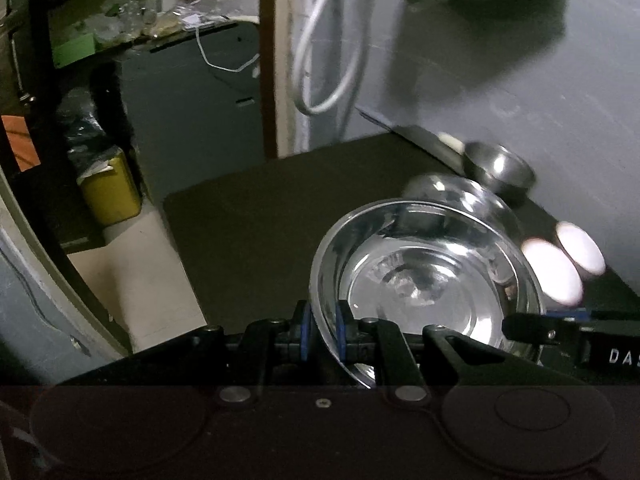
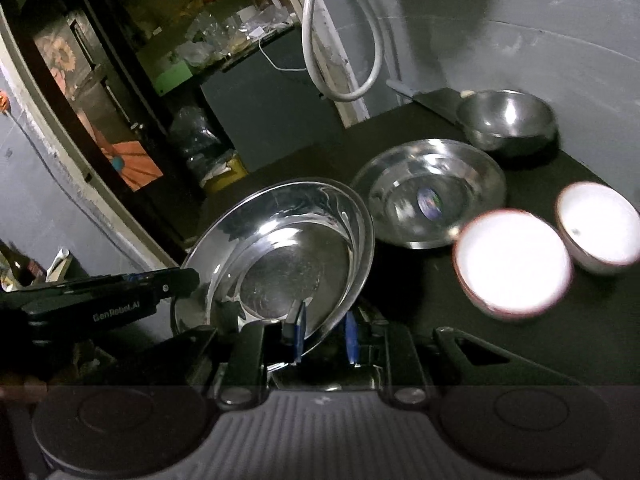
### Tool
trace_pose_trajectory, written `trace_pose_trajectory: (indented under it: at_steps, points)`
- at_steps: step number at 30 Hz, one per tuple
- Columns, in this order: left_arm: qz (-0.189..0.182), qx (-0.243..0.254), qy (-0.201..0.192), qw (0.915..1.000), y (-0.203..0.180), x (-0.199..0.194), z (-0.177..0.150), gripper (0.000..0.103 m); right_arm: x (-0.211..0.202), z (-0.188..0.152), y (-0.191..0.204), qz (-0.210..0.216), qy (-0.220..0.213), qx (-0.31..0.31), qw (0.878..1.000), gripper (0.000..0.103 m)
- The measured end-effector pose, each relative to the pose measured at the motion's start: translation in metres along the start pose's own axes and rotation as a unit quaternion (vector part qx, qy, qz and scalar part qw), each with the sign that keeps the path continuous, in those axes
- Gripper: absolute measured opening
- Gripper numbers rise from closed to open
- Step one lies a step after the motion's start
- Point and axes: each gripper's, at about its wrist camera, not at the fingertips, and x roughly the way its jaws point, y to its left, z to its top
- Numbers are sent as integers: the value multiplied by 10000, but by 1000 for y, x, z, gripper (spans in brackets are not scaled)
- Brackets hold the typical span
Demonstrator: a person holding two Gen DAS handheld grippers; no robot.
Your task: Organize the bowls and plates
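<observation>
A shiny steel plate (image 1: 424, 276) (image 2: 280, 256) hangs tilted above the dark table, held from both sides. My left gripper (image 1: 324, 328) is shut on its left rim, blue pads pinching the edge. My right gripper (image 2: 324, 332) is shut on the opposite rim. Each gripper shows in the other's view: the right one (image 1: 528, 328) and the left one (image 2: 176, 282). Beyond the held plate lies a second steel plate (image 2: 428, 192). A steel bowl (image 2: 508, 120) stands near the wall. Two white bowls (image 2: 514, 262) (image 2: 600, 226) sit at the right.
The dark table (image 1: 248, 240) ends at its left edge above a pale floor with a yellow box (image 1: 110, 192). A grey wall (image 1: 540, 92) runs behind the dishes. A white cable loop (image 2: 344, 60) hangs at the wall corner. A cluttered shelf (image 2: 208, 48) stands at the back left.
</observation>
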Motion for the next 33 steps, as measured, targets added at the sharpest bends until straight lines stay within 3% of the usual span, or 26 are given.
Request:
trace_pose_trajectory:
  at_steps: [13, 26, 33]
  points:
    - [214, 525, 609, 9965, -28, -24, -42, 17, -23, -36, -4, -17, 506, 133, 9986, 23]
    - [372, 324, 835, 9953, -33, -16, -49, 18, -20, -39, -5, -66, 568, 86, 9983, 24]
    - [390, 254, 894, 9949, -36, -11, -49, 19, -18, -37, -2, -112, 565, -95, 9983, 32]
